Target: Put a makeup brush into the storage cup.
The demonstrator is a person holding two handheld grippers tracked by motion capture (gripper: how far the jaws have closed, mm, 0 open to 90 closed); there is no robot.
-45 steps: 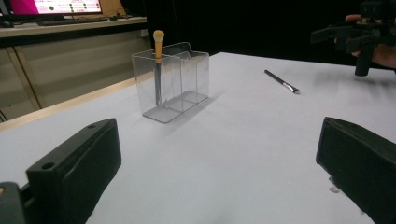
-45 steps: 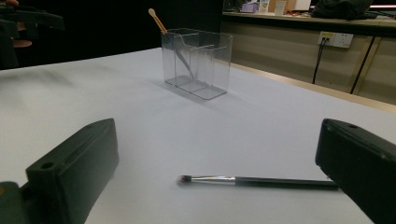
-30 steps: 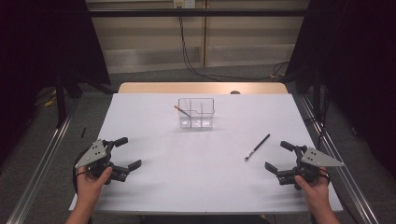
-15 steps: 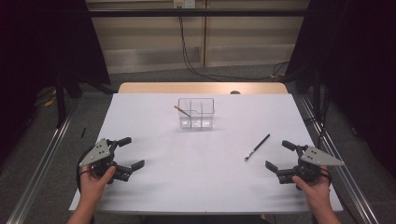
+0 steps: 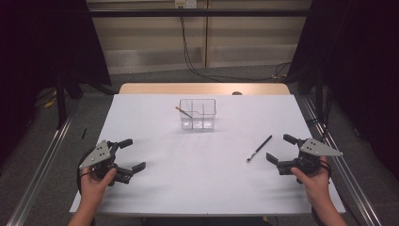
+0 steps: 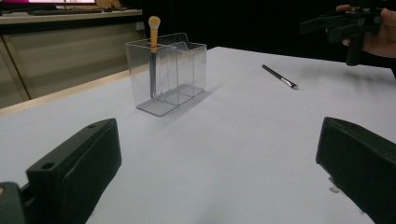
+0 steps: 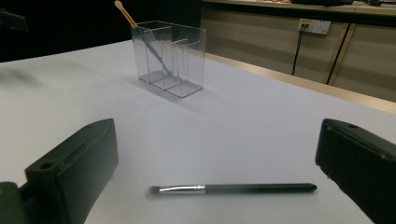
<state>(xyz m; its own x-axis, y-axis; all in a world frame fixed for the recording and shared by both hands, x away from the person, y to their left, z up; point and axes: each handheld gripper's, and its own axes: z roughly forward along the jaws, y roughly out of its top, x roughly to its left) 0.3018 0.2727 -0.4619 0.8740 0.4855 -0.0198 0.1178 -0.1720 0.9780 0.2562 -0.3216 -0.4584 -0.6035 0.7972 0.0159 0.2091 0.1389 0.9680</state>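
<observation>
the jaws of both the left gripper [image 5: 127,154] and the right gripper [image 5: 281,149] are standing wide and holding nothing. the black brush [image 7: 232,188] is lying flat on the white worktop [image 5: 197,183], between the right gripper's jaws, well apart from the clear organiser [image 5: 197,114].

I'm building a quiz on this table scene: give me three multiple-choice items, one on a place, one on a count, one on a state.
1. Where does the black brush lie?
A in the clear box
B flat on the table, nearest the right claw
C in the left claw

2. How many brushes stand in the clear box?
A one
B two
C three

3. How are both claws?
A shut
B open, empty
C holding brushes

Key: B, it lies before the right claw; A, one tan-tipped brush; B, the left claw gapes too.
</observation>
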